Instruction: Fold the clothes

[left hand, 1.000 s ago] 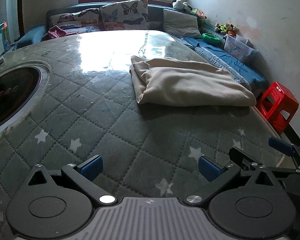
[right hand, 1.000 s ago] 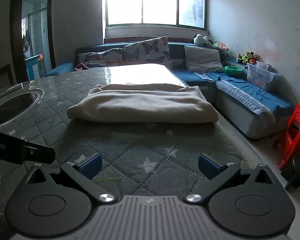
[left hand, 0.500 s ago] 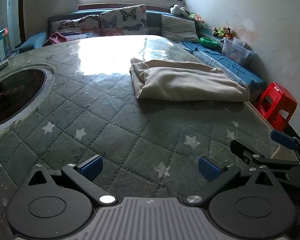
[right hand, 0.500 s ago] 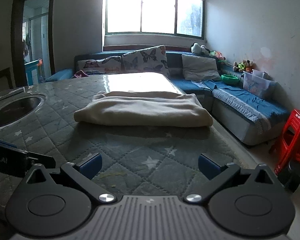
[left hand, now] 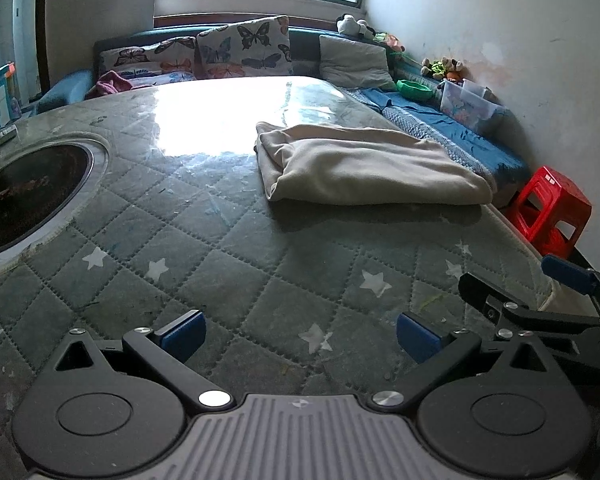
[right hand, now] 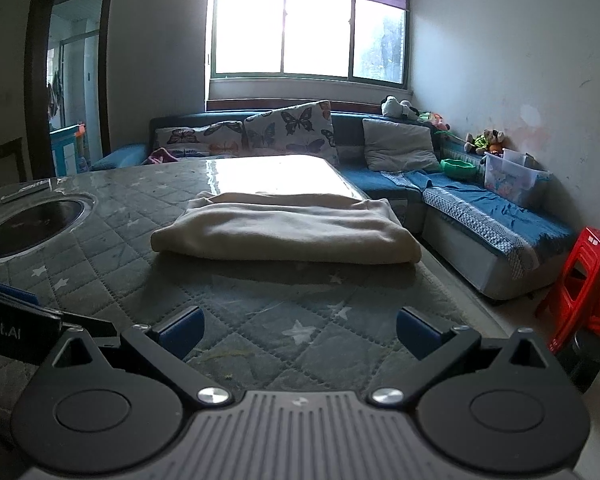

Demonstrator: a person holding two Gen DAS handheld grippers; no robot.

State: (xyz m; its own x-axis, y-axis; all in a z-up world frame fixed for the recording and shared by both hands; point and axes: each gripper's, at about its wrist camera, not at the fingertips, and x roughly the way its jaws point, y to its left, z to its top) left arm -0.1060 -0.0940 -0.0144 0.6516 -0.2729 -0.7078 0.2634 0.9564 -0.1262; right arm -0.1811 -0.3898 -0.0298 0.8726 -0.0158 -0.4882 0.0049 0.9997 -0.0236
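So I'm sitting on both claws right now and neither one is holding anything. The left claw [left hand: 299, 332] is hanging low over the near part of the desk [left hand: 228, 236], jaws spread wide, just quilted star-pattern cover showing between the blue pads [left hand: 184, 330]. The right claw [right hand: 298, 330] is doing the same thing, jaws wide apart with nothing between them, hovering over the near edge of the desk. I'm also seeing it poking into the left wrist view at the far right [left hand: 548, 292], just beside the left claw.

The cream garment [right hand: 286, 232] is lying folded into a neat flat rectangle on the desk, over toward the right edge and well apart from both claws. From the left wrist view it's sitting up and to the right [left hand: 364, 166], folded edge facing me, layers showing at its left end.

Other stuff I'm looking at: a round dark recessed pan [left hand: 24, 200] sunk into the left side of the desk, a blue sofa [right hand: 480, 216] wrapping around the far and right sides with butterfly cushions [right hand: 288, 130] and a grey pillow [right hand: 400, 146], a red plastic stool [right hand: 584, 276] on the floor to the right, and a clear storage bin [right hand: 508, 178] on the sofa near the wall. Window glare is bouncing off the far desk surface.
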